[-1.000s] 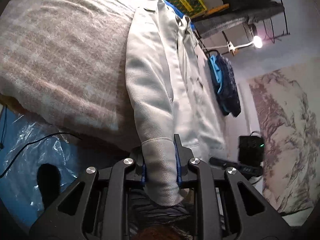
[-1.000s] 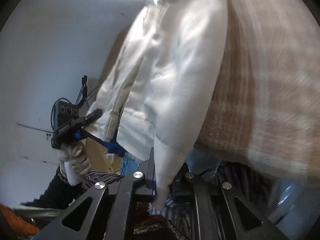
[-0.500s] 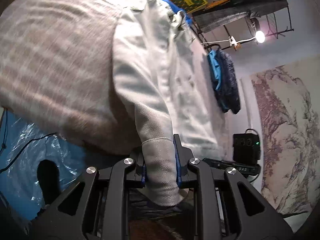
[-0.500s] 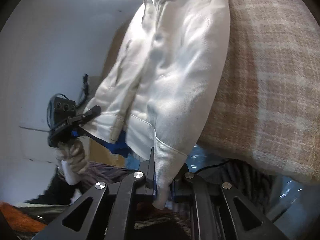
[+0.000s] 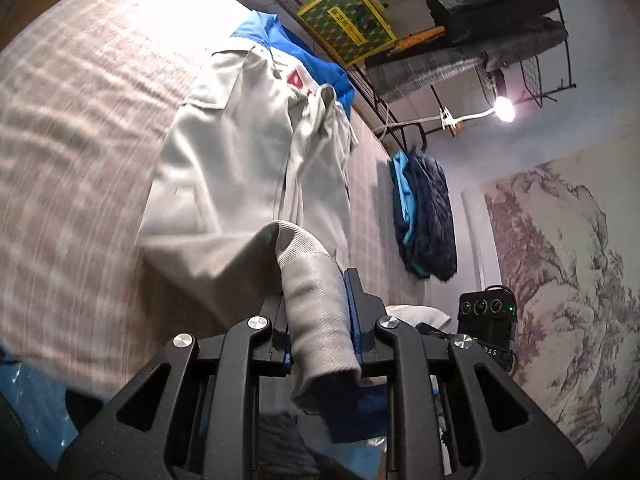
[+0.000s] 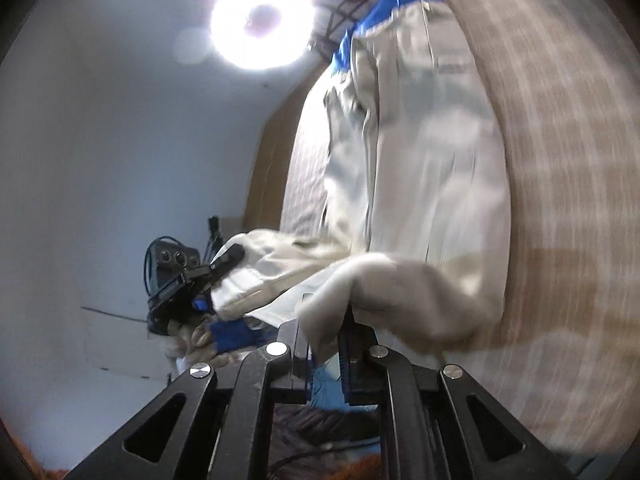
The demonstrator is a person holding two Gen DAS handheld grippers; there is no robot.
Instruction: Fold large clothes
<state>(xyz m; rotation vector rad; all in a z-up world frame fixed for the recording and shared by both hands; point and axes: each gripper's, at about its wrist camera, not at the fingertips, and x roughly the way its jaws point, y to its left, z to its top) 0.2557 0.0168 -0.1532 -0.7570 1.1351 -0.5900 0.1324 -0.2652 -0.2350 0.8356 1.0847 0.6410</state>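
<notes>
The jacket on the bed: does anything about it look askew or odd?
Yes. The jacket lies flat on the bed, but both cuffs are pinched in hand-held grippers and doubled back over its lower part, so the hem looks rumpled.

Both fisheye cameras ride just behind their fingers, very near, looking along the pale jacket (image 5: 240,152) on the plaid-covered bed (image 5: 72,160). They share the jacket; the right view also catches the left hand-held gripper (image 6: 230,258).

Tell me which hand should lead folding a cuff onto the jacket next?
Neither clearly; probably both together. The left gripper is shut on the left cuff, the right gripper on the right cuff, both lifted over the pale jacket on the bed.
</notes>
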